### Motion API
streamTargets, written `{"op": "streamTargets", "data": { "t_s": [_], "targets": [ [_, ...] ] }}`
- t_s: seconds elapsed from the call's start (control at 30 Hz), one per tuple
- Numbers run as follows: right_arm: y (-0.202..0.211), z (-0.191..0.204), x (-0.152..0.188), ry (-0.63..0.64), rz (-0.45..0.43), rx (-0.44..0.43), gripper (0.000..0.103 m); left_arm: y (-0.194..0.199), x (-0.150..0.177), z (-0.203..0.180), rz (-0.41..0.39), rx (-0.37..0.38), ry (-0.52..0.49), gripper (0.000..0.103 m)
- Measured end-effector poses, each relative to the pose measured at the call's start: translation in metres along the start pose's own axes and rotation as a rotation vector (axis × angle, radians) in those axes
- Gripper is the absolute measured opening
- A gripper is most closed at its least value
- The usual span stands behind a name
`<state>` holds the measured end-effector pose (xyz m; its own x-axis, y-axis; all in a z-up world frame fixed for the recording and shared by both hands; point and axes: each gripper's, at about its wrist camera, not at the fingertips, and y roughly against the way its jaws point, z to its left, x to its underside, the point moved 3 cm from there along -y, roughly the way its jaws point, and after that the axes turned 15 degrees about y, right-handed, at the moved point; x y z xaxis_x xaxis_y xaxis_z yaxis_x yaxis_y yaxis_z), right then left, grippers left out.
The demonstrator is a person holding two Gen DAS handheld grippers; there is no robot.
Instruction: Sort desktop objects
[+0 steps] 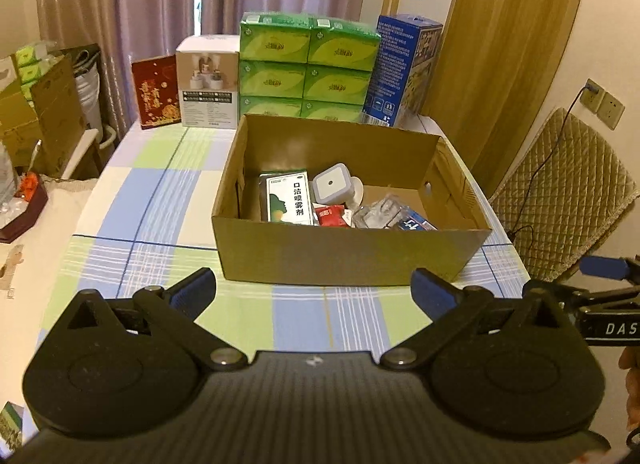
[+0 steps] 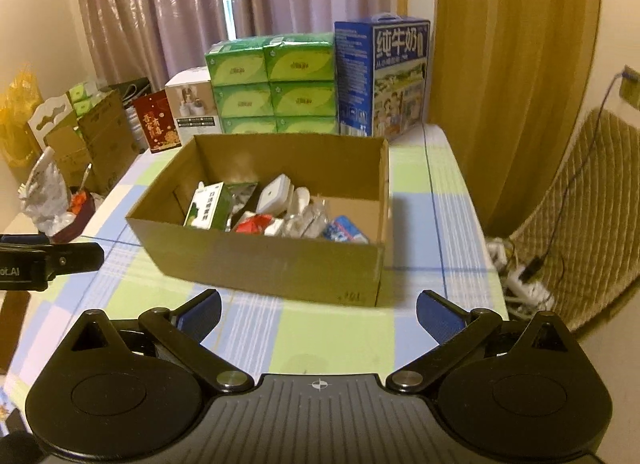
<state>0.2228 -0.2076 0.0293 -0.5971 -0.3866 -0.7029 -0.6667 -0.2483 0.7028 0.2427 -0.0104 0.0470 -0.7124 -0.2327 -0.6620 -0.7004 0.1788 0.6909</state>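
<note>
An open cardboard box (image 1: 340, 252) (image 2: 260, 260) stands on the checked tablecloth. Inside lie a green and white spray carton (image 1: 290, 199) (image 2: 208, 207), a small white square device (image 1: 330, 183) (image 2: 274, 191), a red packet (image 1: 330, 215) (image 2: 254, 223), clear plastic packaging (image 1: 376, 213) (image 2: 304, 219) and a blue and white packet (image 1: 416, 221) (image 2: 344, 229). My left gripper (image 1: 314, 290) is open and empty, just in front of the box. My right gripper (image 2: 318, 314) is open and empty, in front of the box's near right corner.
At the table's far edge stand a red card (image 1: 157, 91), a white product box (image 1: 208, 81), stacked green tissue packs (image 1: 308, 67) (image 2: 272, 83) and a blue milk carton (image 1: 404, 67) (image 2: 382, 75). Cardboard boxes (image 1: 36, 111) sit left; a quilted chair (image 1: 560, 191) stands right.
</note>
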Motion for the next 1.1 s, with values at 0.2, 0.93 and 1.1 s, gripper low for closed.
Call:
{"op": "streamTargets", "data": {
  "t_s": [0.2, 0.93, 1.1],
  "targets": [
    [0.027, 0.008, 0.019, -0.001, -0.017, 0.016, 0.101, 0.032, 0.014, -0.006, -0.026, -0.011, -0.005, 0.102],
    [0.093, 0.005, 0.053, -0.071, -0.070, 0.017, 0.101, 0.084, 0.061, -0.009, -0.051, -0.045, 0.040, 0.102],
    [0.095, 0.011, 0.053, -0.063, -0.073, 0.009, 0.101, 0.087, 0.065, -0.008, -0.050, -0.046, 0.048, 0.102]
  ]
}}
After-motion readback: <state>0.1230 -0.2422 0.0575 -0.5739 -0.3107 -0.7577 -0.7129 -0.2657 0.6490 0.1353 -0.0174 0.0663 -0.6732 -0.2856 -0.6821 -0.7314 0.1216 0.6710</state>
